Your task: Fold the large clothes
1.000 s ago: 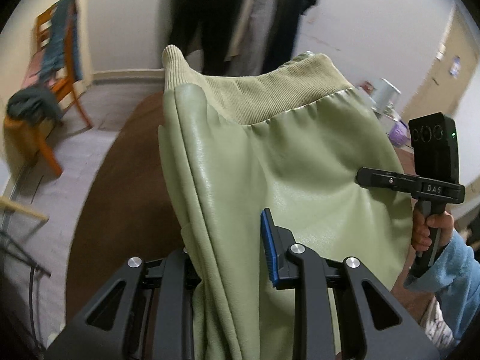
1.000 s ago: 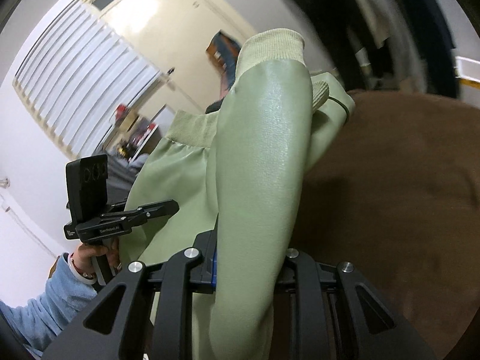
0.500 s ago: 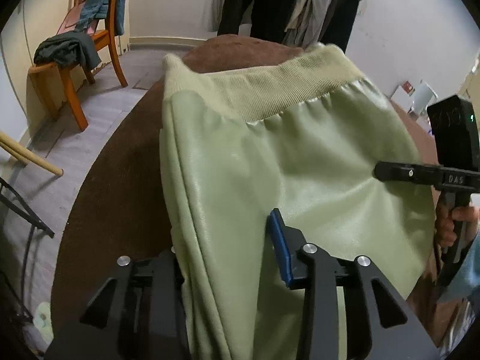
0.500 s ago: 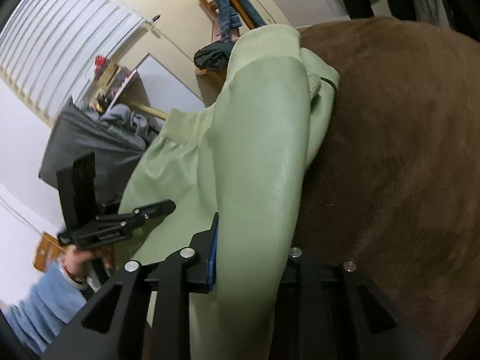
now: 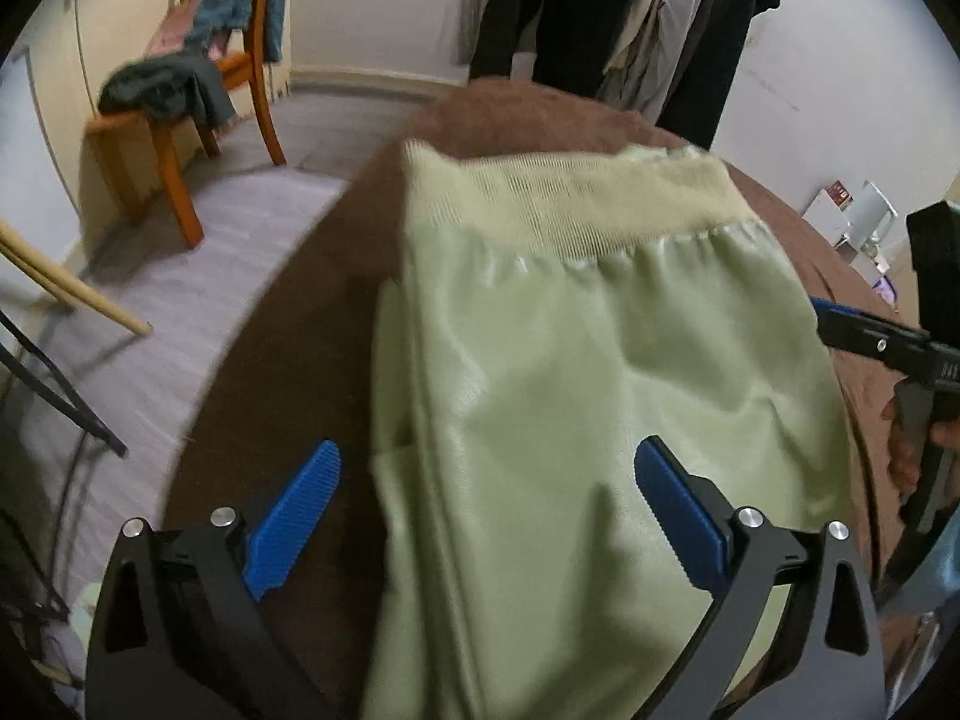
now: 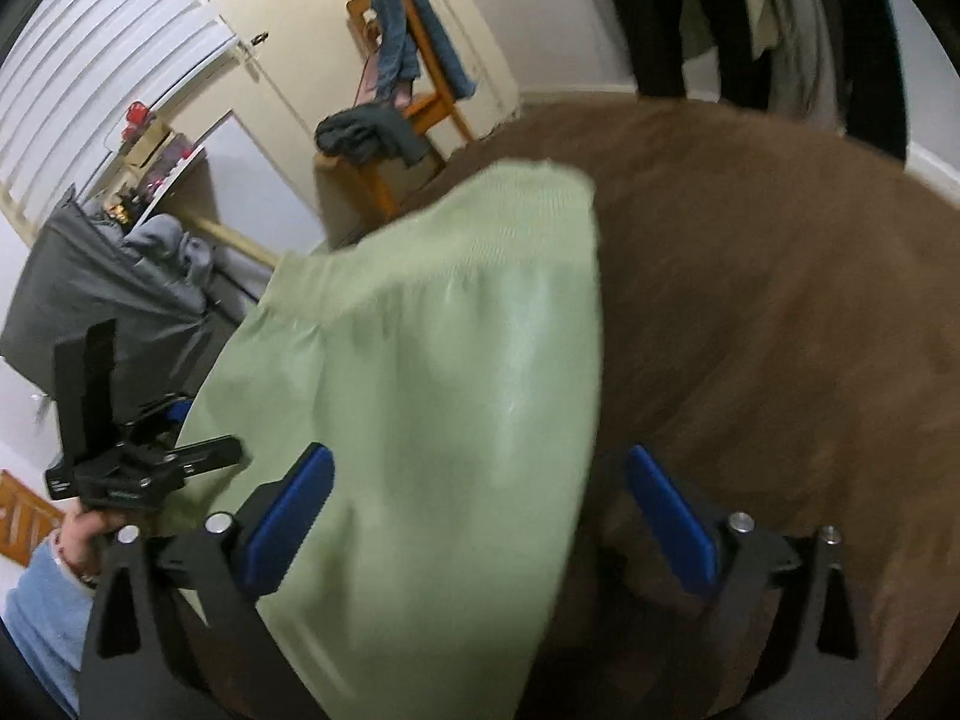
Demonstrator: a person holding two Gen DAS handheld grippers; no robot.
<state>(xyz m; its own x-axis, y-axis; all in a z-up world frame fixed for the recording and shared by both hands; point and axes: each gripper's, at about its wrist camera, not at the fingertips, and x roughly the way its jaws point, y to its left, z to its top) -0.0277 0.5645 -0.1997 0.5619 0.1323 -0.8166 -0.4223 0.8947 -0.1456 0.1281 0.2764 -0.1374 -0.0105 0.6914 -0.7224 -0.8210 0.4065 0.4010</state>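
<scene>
left wrist view: blurred green garment (image 5: 600, 396), near end cut off, both grippers' fingers (image 5: 300, 504) released

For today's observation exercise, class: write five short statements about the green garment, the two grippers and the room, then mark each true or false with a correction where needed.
1. The left gripper is clamped shut on the green garment. False: its blue fingers stand wide apart.
2. The right gripper is open. True.
3. The garment lies on a brown surface. True.
4. The garment's ribbed band is at the end nearest the grippers. False: it is at the far end.
5. Clothes are draped on a wooden chair. True.
</scene>
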